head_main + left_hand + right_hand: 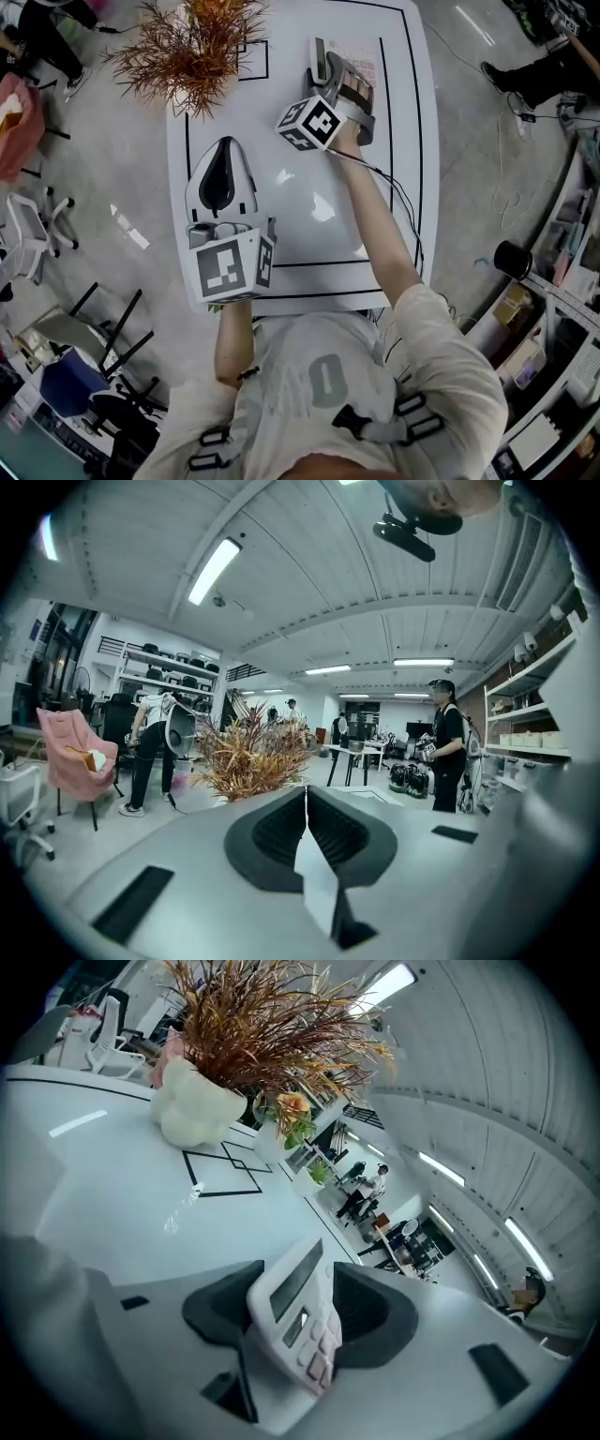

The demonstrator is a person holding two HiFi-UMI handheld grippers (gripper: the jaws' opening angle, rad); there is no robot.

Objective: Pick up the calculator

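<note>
Right of the plant (192,47), the right claw (302,1309), arm outstretched over the tabletop (309,225), is clamped on the calculator (321,53). The left claw (307,822), nearer than the plant, has its jaws together.

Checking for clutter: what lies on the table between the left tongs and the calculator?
Nothing: the head view shows only bare white table between the left tongs and the calculator.

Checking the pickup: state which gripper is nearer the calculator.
Right. The right gripper is clamped on the calculator at the far end of the table. The left gripper, shut and empty, is over its near left part, well apart from it.
</note>
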